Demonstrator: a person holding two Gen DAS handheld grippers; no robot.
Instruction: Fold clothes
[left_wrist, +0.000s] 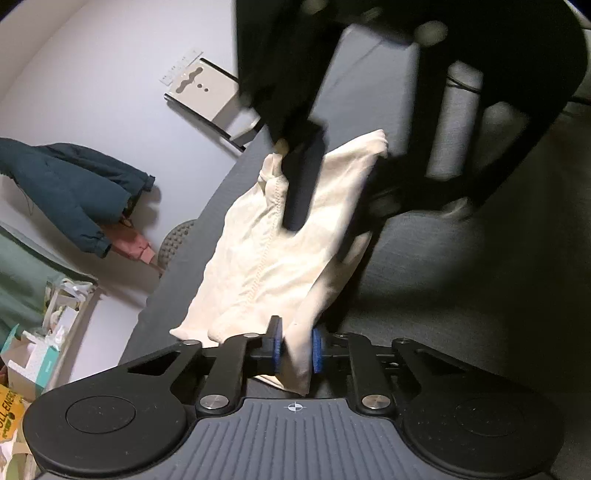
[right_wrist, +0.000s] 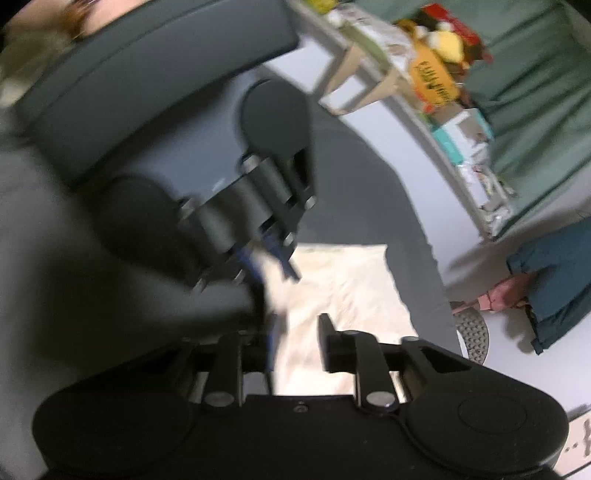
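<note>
A cream garment (left_wrist: 280, 258) lies stretched along a dark grey cushioned seat (left_wrist: 424, 280). My left gripper (left_wrist: 295, 350) is shut on its near end, with the cloth pinched between the blue pads (left_wrist: 317, 350). My right gripper (left_wrist: 299, 184), black and blurred, presses on the far collar end, where a bit of cloth pokes out above it. In the right wrist view the garment (right_wrist: 351, 288) fills the narrow gap of my right gripper (right_wrist: 295, 347). The left gripper (right_wrist: 271, 258) holds the opposite end, slightly raised.
The seat's edge (left_wrist: 207, 221) drops to a pale floor on the left. There lie a teal jacket (left_wrist: 74, 192), a grey bumpy disc (left_wrist: 175, 240) and a white panel (left_wrist: 207, 96). A low shelf (right_wrist: 461, 140) holds boxes and toys. A backrest cushion (right_wrist: 147, 74) borders the seat.
</note>
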